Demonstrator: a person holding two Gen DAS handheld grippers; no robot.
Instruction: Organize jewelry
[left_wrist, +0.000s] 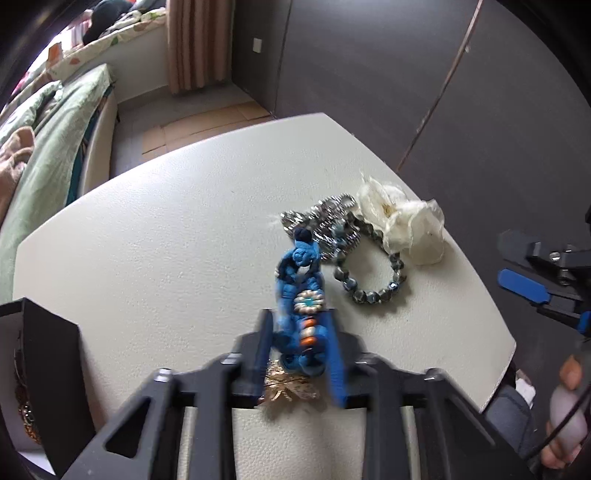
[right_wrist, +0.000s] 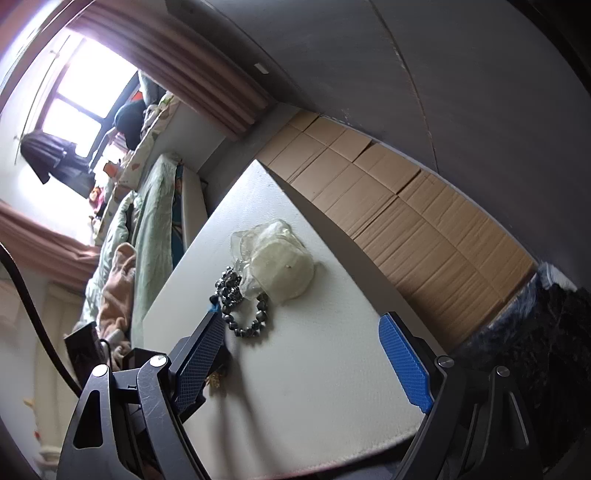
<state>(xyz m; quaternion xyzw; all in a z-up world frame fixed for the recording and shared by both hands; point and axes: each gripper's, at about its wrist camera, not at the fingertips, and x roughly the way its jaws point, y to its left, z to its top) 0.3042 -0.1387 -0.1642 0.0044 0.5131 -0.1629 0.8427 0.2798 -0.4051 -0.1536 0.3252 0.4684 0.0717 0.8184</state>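
My left gripper (left_wrist: 300, 325) is shut on a blue braided bracelet (left_wrist: 301, 288) with a silver flower charm, held just above the white table (left_wrist: 147, 240). A gold piece (left_wrist: 291, 384) lies under the fingers. Beyond lie a dark bead bracelet (left_wrist: 373, 277), a silver sparkly piece (left_wrist: 325, 221) and a cream fabric flower (left_wrist: 402, 221). My right gripper (right_wrist: 306, 332) is open and empty, at the table's edge, near the bead bracelet (right_wrist: 247, 317), the silver piece (right_wrist: 229, 284) and the flower (right_wrist: 280, 262); it also shows at the right of the left wrist view (left_wrist: 524, 284).
A black jewelry box (left_wrist: 40, 369) stands at the table's left edge, with a chain inside. A bed with green covers (left_wrist: 48, 155) is to the left. Cardboard (right_wrist: 406, 206) covers the floor beyond the table. A dark wall is behind.
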